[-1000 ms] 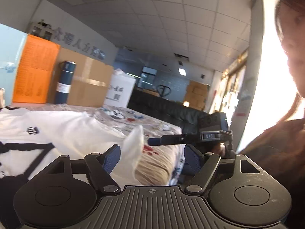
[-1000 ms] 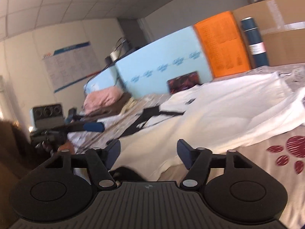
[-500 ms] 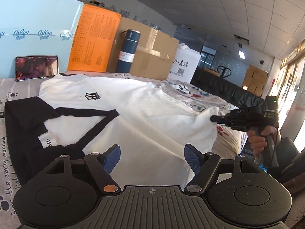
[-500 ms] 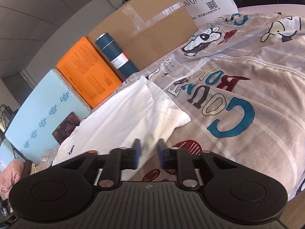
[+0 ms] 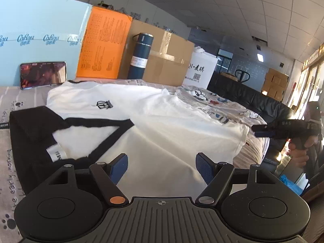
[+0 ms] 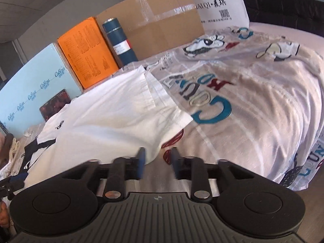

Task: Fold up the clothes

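A white T-shirt (image 5: 154, 117) with a black collar and small black chest logo lies spread on the printed bedsheet (image 6: 253, 105). My left gripper (image 5: 162, 165) is open and empty, just above the shirt near its collar side. My right gripper (image 6: 158, 158) is partly open, its jaws a narrow gap apart at the shirt's hem corner (image 6: 154, 149), holding nothing. The shirt also shows in the right wrist view (image 6: 105, 121). The right gripper appears in the left wrist view (image 5: 263, 130), off the bed's right edge beside the hem.
Along the back stand a blue foam board (image 5: 40, 40), an orange box (image 5: 103, 46), a dark blue flask (image 5: 140, 56), a cardboard box (image 5: 168, 60) and a white bag (image 5: 200, 68). A phone (image 5: 42, 74) leans on the board. A black sofa (image 5: 253, 101) lies beyond.
Both views swung down toward the bed. My right gripper's jaws narrowed from wide open half a second ago, then parted slightly at the hem corner. The left gripper stayed open over the shirt.
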